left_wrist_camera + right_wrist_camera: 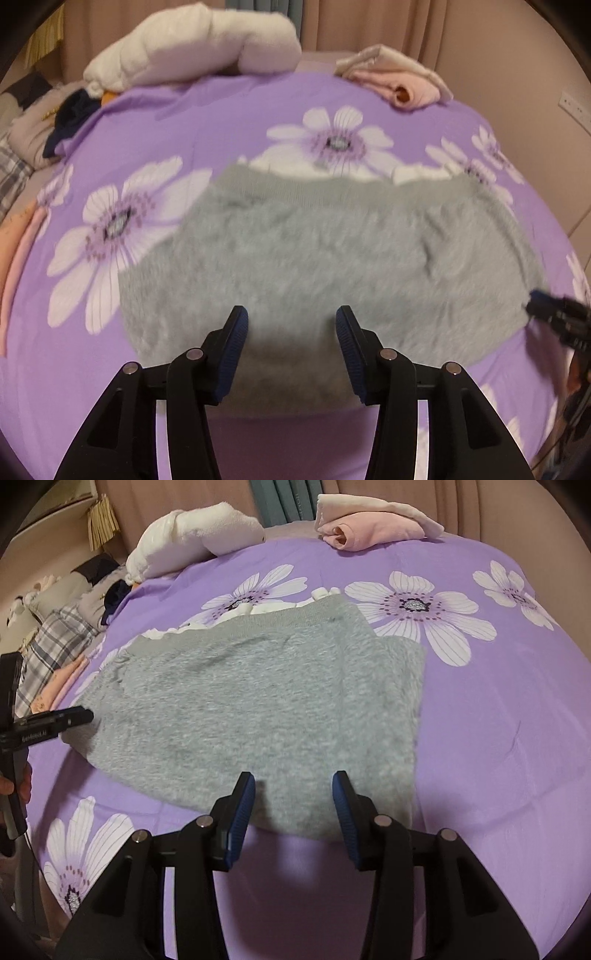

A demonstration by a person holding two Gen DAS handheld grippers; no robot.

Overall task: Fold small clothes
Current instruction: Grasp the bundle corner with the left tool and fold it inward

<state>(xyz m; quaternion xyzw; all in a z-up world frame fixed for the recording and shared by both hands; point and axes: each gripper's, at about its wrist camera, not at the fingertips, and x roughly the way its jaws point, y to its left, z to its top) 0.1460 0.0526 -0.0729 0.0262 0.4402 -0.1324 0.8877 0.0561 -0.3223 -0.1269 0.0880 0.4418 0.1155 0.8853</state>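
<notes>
Grey fuzzy garment fills the middle of the left wrist view, lying flat on our purple bedspread printed with white flowers. Its long axis runs from left to right across the frame, and its ribbed band sits along the upper edge, with a bit of white cloth peeking out past it. The nap looks soft and slightly blurred. Our left gripper hovers over the lower edge, jaws parted with nothing between the pads. Our right gripper shows at the right edge, near the garment's right end; we cannot tell its opening here. At the top we count two other piles: one white bundle upper left, one pink folded stack upper right.

In the right wrist view, the same garment lies centre frame as one folded rectangle, long axis slanting from lower left to upper right, ribbed band at the top. Our right gripper hangs over its lower edge, jaws apart and empty. The left gripper reaches in at the left edge beside the garment's left end. The white bundle and pink stack sit along the top.
</notes>
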